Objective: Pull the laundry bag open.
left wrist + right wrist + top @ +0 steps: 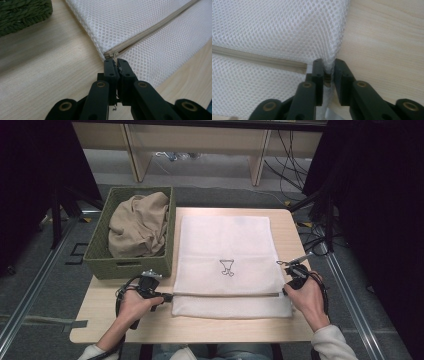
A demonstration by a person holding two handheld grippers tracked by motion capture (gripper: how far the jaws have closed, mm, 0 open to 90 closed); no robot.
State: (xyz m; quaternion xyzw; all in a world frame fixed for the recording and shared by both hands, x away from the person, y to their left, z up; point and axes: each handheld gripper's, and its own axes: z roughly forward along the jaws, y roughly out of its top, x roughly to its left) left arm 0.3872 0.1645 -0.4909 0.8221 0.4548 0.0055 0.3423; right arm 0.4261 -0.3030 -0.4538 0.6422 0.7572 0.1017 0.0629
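A pale wooden table (150,325) fills the middle of the scene, its grain running plain and light, and on it lies a white mesh laundry bag (227,250), flat, with a small line drawing printed near its centre. A beige zip (152,28) runs across the bag close to the person's edge. At the table's left, touching the bag's side, sits a green woven basket (100,255) with a crumpled tan cloth (137,225) heaped inside.

The left gripper (116,61) sits right at the bag's left corner, jaws closed tight together on the small zip pull (115,55) at the end of the zip. Over on the other side, the right gripper (326,65) is at the bag's right corner, a fold of mesh standing between its jaws; there is a slight gap there, and whether the pads press on the fabric cannot be told.

Around the table the floor is grey carpet, with metal rails running along both sides. Black curtains hang left and right. Beyond the table stands a light wooden bench frame, and loose cables trail across the floor at the back right.
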